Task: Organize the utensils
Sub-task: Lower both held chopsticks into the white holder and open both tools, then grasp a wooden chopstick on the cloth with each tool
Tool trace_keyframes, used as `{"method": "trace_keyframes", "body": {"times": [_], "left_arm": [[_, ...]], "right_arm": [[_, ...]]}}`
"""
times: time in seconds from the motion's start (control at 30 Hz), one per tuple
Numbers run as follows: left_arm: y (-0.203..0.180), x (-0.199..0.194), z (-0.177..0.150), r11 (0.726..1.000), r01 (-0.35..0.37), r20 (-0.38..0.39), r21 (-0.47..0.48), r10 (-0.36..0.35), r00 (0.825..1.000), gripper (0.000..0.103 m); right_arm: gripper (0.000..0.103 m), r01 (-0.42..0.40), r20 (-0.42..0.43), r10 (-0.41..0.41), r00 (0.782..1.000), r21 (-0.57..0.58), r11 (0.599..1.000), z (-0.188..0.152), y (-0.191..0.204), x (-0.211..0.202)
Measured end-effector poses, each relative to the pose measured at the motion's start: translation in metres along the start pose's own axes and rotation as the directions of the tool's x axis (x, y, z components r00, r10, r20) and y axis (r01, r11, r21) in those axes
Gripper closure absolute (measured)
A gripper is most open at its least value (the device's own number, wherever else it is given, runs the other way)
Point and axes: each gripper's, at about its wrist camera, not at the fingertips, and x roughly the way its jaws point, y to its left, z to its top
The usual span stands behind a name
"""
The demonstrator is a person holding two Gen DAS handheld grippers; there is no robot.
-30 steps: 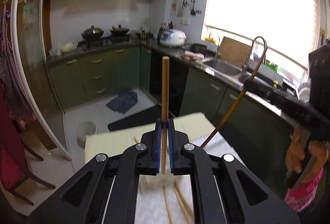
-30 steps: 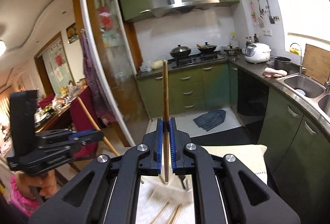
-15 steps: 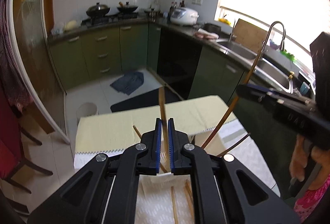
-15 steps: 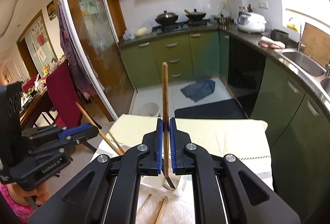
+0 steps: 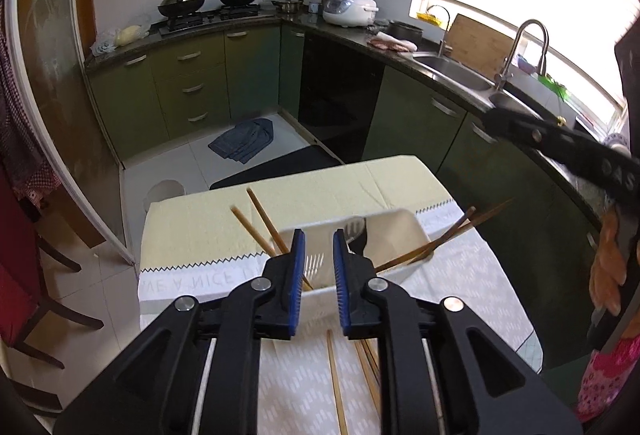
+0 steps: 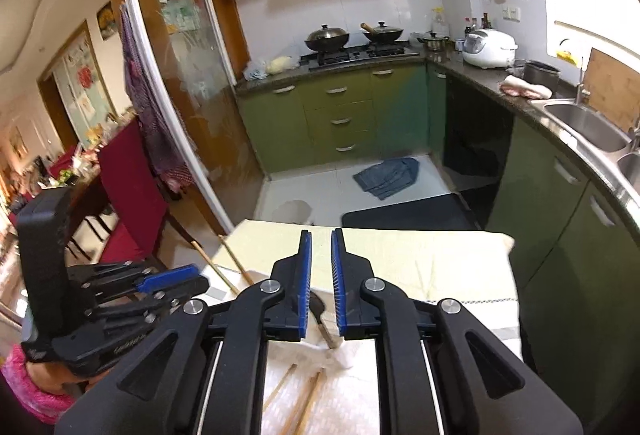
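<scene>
A white slotted utensil holder [image 5: 394, 221] stands on the table just beyond my left gripper [image 5: 318, 235]. The left jaws are opening and nothing is between them. Two chopsticks [image 5: 262, 217] lean out of the holder to the left, and two more chopsticks [image 5: 460, 233] lean out to the right. A fork [image 5: 354, 225] stands inside. My right gripper [image 6: 321, 235] hangs over the holder with its pads a little apart and empty; a dark utensil handle [image 6: 322, 315] shows below them. Each view also catches the other gripper: right gripper [image 5: 490, 115], left gripper [image 6: 200, 281].
Loose chopsticks [image 5: 334, 375] lie on the white patterned cloth [image 5: 460, 295] near me, seen too in the right wrist view as loose chopsticks [image 6: 306, 401]. A yellow cloth [image 5: 320, 191] covers the table's far end. A red chair [image 6: 132, 191] stands left; green cabinets [image 5: 420, 115] run along the right.
Both grippers have come down toward the holder and tipped further downward. Each let go of its upright chopstick; those now lean in the holder. Both pairs of jaws stand wider.
</scene>
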Motion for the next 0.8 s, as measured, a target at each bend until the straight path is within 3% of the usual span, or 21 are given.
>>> {"method": "trace_keyframes", "body": {"times": [0.1,0.2,0.27,0.33,0.4,0.5,0.6,0.7,0.73,0.8], "left_arm": [[-0.002,-0.001,-0.004,1.000,0.001,-0.010,-0.008,-0.001,1.000,0.089],[-0.003,-0.003,-0.009,1.000,0.003,-0.021,-0.004,-0.003,1.000,0.089],[-0.002,-0.003,-0.018,1.000,0.012,-0.049,-0.007,-0.012,0.999,0.088],[-0.001,-0.002,-0.029,0.999,0.033,-0.083,-0.017,-0.034,0.996,0.073],[-0.002,0.006,-0.051,0.999,0.031,-0.129,-0.011,-0.032,0.991,0.067],[-0.004,0.029,-0.086,0.999,0.036,-0.229,-0.013,-0.038,0.973,0.067],[-0.003,0.062,-0.118,0.998,0.052,-0.344,-0.044,-0.064,0.937,0.067],[-0.005,0.089,-0.138,0.998,0.031,-0.399,-0.049,-0.048,0.916,0.068],[-0.007,0.096,-0.142,0.998,0.032,-0.414,-0.048,-0.049,0.909,0.070],[-0.011,0.108,-0.148,0.999,0.031,-0.437,-0.044,-0.047,0.898,0.072]], "right_arm": [[0.093,-0.003,-0.022,0.003,1.000,0.000,1.000,0.001,0.003,0.004],[0.089,-0.045,0.025,0.045,0.999,0.030,0.999,-0.002,-0.001,-0.017],[0.078,-0.067,0.058,0.065,0.996,0.040,0.997,-0.008,-0.004,-0.037],[0.071,-0.089,0.074,0.086,0.994,0.039,0.995,-0.024,-0.006,-0.060],[0.060,-0.081,0.048,0.079,0.996,0.027,0.996,-0.048,-0.007,-0.075],[0.058,-0.058,-0.042,0.058,0.997,0.004,0.998,-0.100,-0.011,-0.076],[0.058,-0.010,-0.154,0.012,0.988,0.009,1.000,-0.149,-0.021,-0.058],[0.063,-0.001,-0.299,0.007,0.954,0.019,1.000,-0.189,-0.028,-0.022],[0.071,-0.004,-0.329,0.009,0.944,0.018,1.000,-0.197,-0.027,-0.013],[0.074,-0.015,-0.383,0.022,0.923,0.022,1.000,-0.212,-0.027,0.005]]}}
